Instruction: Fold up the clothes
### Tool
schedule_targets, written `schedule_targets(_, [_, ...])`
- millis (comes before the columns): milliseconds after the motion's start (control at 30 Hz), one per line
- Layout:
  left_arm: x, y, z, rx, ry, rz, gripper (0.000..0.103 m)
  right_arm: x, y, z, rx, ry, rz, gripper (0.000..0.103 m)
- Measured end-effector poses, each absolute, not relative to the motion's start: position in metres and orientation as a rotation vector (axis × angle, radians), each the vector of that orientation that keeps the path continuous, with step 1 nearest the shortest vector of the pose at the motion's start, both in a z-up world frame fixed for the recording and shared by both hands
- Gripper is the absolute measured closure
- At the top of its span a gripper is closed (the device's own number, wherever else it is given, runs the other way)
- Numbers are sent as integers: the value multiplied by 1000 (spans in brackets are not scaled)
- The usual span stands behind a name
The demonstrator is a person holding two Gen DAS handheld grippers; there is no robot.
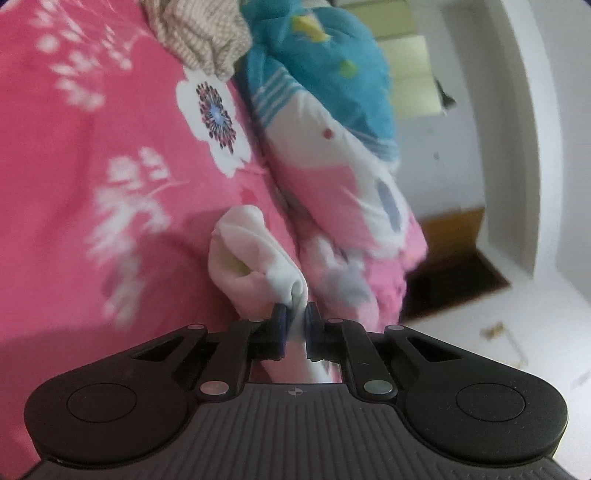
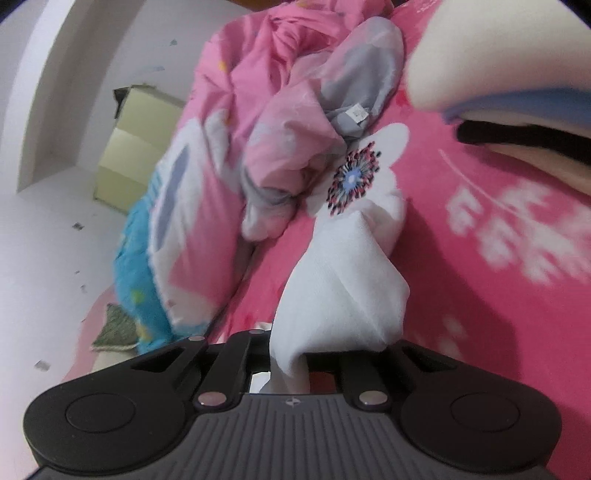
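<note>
A white garment (image 1: 247,258) with faint pastel marks hangs bunched above a pink flowered bedsheet (image 1: 92,184). My left gripper (image 1: 294,317) is shut on a fold of it; the blue pads (image 1: 279,321) pinch the cloth. In the right wrist view the same white garment (image 2: 343,288) drapes over my right gripper (image 2: 291,362), which is shut on it; the cloth hides the fingertips. The bedsheet (image 2: 480,258) lies under it.
A crumpled pink, white and blue quilt (image 1: 332,147) lies along the bed's edge, also in the right wrist view (image 2: 229,147). A beige knit piece (image 1: 203,33) sits at the top. Folded cream, blue and black clothes (image 2: 517,92) lie upper right. White floor (image 2: 44,240) and yellow box (image 2: 129,155) beside the bed.
</note>
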State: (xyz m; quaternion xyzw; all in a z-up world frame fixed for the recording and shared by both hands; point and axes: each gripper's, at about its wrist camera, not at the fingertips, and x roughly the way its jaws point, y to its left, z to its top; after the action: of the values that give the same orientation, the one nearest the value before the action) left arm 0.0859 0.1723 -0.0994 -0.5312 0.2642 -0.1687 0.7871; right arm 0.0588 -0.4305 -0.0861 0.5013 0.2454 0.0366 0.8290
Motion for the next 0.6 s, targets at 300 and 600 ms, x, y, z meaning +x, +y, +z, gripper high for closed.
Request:
schedule_targets(300, [-22, 214, -137, -1101, 618, -231, 69, -54, -456, -139, 1022, 736, -28, 77])
schedule_targets(600, [-4, 192, -106, -692, 546, -234, 68, -66, -463, -98, 929, 649, -81, 68])
